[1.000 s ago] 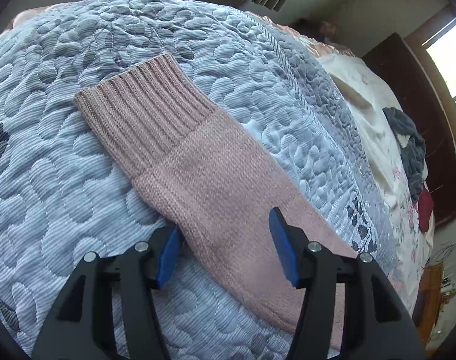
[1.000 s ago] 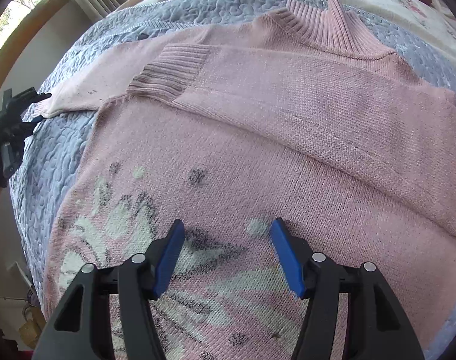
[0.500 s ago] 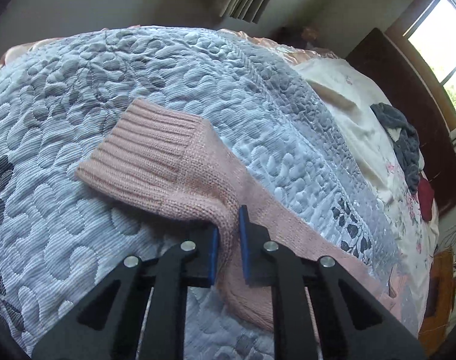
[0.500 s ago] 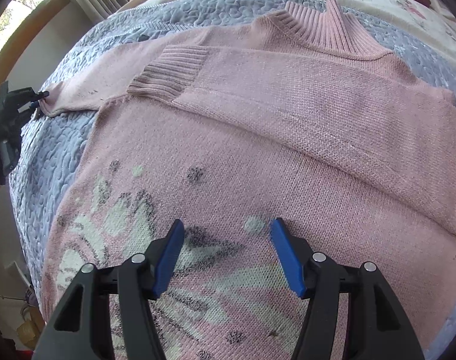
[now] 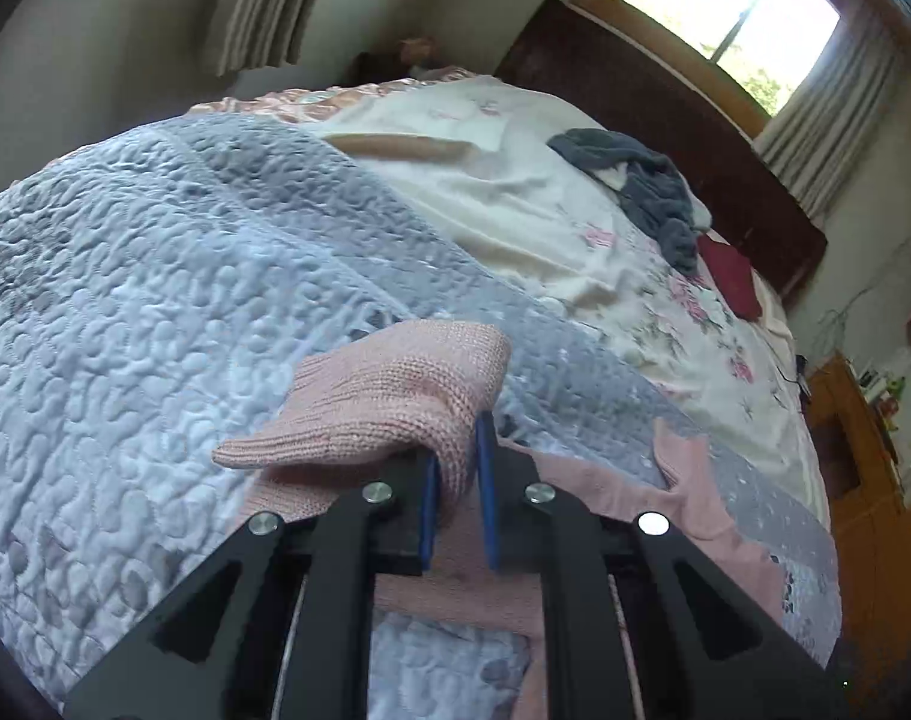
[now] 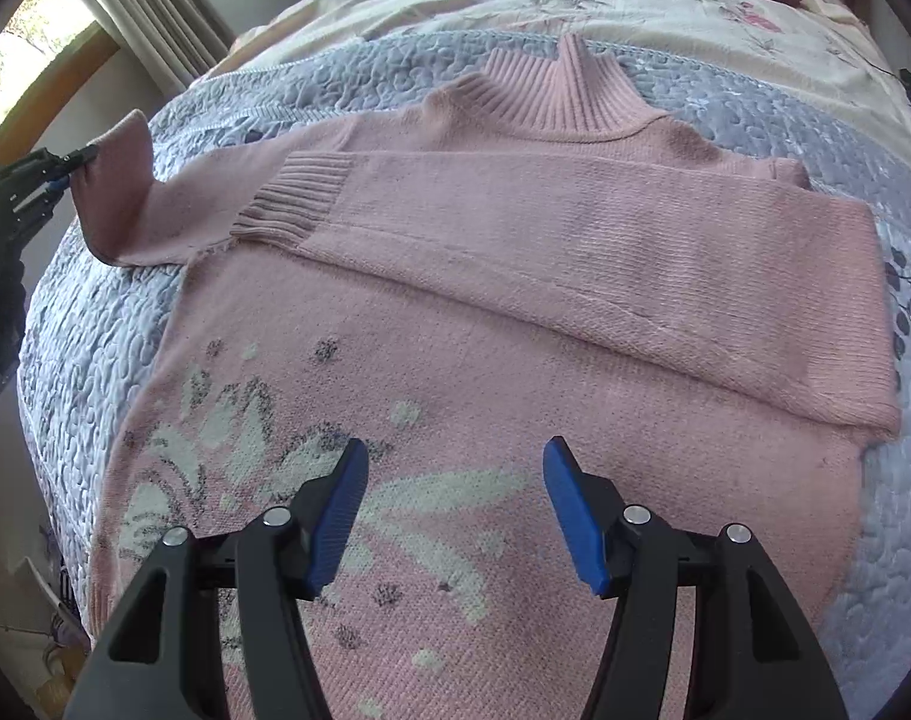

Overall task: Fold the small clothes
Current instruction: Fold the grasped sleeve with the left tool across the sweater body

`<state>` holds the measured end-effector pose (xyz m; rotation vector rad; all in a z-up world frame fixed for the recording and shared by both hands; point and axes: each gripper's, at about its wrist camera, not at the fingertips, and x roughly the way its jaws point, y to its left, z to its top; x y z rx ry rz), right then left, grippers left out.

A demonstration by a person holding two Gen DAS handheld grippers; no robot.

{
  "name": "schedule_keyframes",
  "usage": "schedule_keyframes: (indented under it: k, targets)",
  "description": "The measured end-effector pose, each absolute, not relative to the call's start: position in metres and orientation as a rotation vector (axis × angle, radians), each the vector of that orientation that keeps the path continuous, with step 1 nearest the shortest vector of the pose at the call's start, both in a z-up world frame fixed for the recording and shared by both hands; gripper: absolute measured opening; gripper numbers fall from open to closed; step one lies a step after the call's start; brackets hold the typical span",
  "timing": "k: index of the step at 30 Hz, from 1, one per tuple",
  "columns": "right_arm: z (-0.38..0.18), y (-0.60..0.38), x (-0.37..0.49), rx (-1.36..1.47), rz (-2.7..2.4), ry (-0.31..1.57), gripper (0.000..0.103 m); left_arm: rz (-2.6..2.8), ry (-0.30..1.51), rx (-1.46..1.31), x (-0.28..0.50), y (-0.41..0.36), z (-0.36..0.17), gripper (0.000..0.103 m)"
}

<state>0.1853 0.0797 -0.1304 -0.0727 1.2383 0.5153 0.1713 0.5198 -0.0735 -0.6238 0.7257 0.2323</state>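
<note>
A pink knit sweater with a white and grey flower pattern lies flat on the quilted bed. One sleeve is folded across its chest. In the left wrist view, my left gripper is shut on the other sleeve and holds its ribbed cuff end up off the quilt. The right wrist view shows that same raised sleeve at the far left, pinched by the left gripper. My right gripper hovers open over the sweater's lower front, with nothing between its blue pads.
A grey-blue quilt covers the near part of the bed; a cream floral sheet lies beyond. On the sheet sit a dark grey garment and a red item. A dark headboard and a window stand behind.
My left gripper went from open around the sleeve to shut on it, then lifted the cuff end off the quilt. The right gripper stayed open over the sweater's front.
</note>
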Motion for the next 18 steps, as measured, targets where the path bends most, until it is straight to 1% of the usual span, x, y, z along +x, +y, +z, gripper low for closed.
schedule_keyframes:
  k: [4,9,13,18]
  targets:
    - [-0.128,0.063,0.185,-0.047,0.494,1.234,0.061,0.14,0.738,-0.56,0.191,0.459,-0.068,0.01]
    - [-0.13,0.046,0.184,-0.013,0.474,1.236,0.061,0.041,0.751,-0.547,0.209,0.394,-0.07,0.01]
    - [-0.133,0.035,0.183,0.005,0.46,1.236,0.061,-0.004,0.782,-0.555,0.223,0.353,-0.084,0.01]
    - [-0.138,0.023,0.182,0.026,0.447,1.245,0.061,-0.022,0.862,-0.57,0.236,0.317,-0.119,0.01]
